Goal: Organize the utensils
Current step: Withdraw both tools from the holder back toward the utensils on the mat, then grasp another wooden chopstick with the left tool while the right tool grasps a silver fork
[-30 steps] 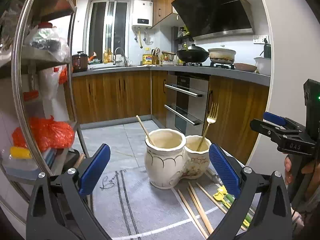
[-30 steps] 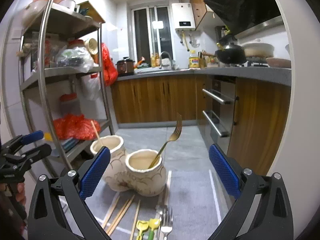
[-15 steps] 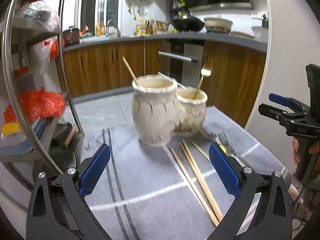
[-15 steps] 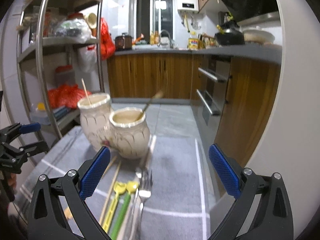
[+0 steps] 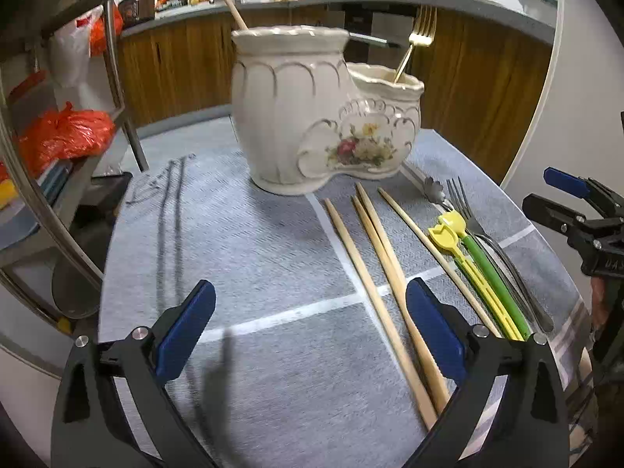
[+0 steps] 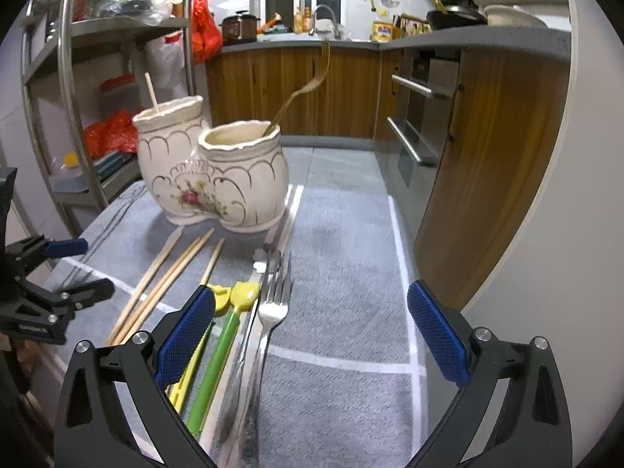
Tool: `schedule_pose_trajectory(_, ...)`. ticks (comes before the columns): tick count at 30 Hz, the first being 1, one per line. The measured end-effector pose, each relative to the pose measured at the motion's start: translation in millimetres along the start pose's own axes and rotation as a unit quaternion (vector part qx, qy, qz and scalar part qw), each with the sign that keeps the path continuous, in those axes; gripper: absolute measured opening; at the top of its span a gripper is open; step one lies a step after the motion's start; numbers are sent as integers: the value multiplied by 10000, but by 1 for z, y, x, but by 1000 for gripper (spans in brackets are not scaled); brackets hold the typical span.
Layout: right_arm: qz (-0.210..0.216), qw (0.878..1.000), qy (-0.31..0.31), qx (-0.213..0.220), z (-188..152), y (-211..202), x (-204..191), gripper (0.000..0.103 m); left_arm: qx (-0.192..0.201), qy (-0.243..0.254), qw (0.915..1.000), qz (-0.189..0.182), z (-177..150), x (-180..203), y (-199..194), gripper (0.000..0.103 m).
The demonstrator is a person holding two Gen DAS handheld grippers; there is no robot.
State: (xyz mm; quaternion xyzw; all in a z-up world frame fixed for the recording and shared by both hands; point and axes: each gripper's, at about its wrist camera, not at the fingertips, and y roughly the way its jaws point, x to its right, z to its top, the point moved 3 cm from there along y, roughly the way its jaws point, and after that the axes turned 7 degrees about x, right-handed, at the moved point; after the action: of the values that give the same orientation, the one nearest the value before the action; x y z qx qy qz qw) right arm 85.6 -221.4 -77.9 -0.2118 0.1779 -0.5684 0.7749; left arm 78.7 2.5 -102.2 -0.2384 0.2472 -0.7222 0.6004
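A cream double ceramic utensil holder (image 5: pixel 312 117) (image 6: pixel 210 171) stands on a grey mat (image 5: pixel 253 265). Its taller pot holds one chopstick (image 5: pixel 232 4); its lower pot holds a gold fork (image 5: pixel 415 43) (image 6: pixel 308 85). Several wooden chopsticks (image 5: pixel 378 273) (image 6: pixel 167 284) lie on the mat in front of it. Beside them lie a yellow utensil (image 5: pixel 464 265) (image 6: pixel 191 358), a green-handled one (image 5: pixel 491 273) (image 6: pixel 218 358) and a silver fork (image 5: pixel 479 230) (image 6: pixel 273 312). My left gripper (image 5: pixel 310 329) is open and empty, low over the mat, left of the chopsticks. My right gripper (image 6: pixel 310 331) is open and empty above the silver fork.
A metal shelf rack (image 5: pixel 58 148) (image 6: pixel 70 89) with red bags stands left of the table. Wooden kitchen cabinets and an oven (image 6: pixel 421 117) are behind. The mat's right edge (image 6: pixel 405 273) runs close to the table rim. A small metal utensil (image 5: pixel 433 189) lies by the holder.
Both grippers have dropped lower and tilted down towards the mat. The holder and the loose utensils now look nearer and larger. Nothing was picked up.
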Motion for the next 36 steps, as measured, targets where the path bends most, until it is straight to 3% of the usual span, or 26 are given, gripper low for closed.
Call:
schedule_pose_trajectory(8, 92, 9995, -29, -287, 0, 19, 3, 95, -281, 255, 9993, 74, 3, 11, 12, 76)
schedule_pose_trajectory(13, 226, 9986, -78, -466, 8, 34, 1, 67, -408, 277, 9987, 93, 4, 13, 16, 68)
schedule_pose_trajectory(17, 502, 9965, -113, -658, 10, 49, -3, 54, -531, 344, 9979, 115, 3, 16, 21, 58)
schedule_pose_trajectory(19, 642, 9950, -72, -764, 10, 56, -4, 45, -580, 334, 9977, 57, 3, 17, 23, 49)
schedule_pose_trajectory(22, 937, 9916, 75, -889, 10, 66, -5, 43, -623, 314, 9975, -102, 3, 22, 24, 29)
schedule_pose_trajectory(24, 1088, 9893, 144, -958, 12, 73, -3, 39, -652, 330, 9972, -182, 3, 25, 24, 22)
schedule_pose_trajectory(31, 1445, 9810, 508, -1192, 11, 87, 6, 31, -753, 202, 9964, -323, 7, 24, 29, 17)
schedule_pose_trajectory(32, 1500, 9800, 524, -1196, 11, 86, 6, 23, -764, 174, 9964, -337, 8, 23, 29, 17)
schedule_pose_trajectory(34, 1469, 9811, 474, -1163, 13, 83, 4, 20, -774, 175, 9963, -332, 9, 22, 31, 17)
schedule_pose_trajectory(36, 1471, 9819, 459, -1105, 16, 80, 2, 20, -771, 236, 9964, -275, 9, 24, 31, 9)
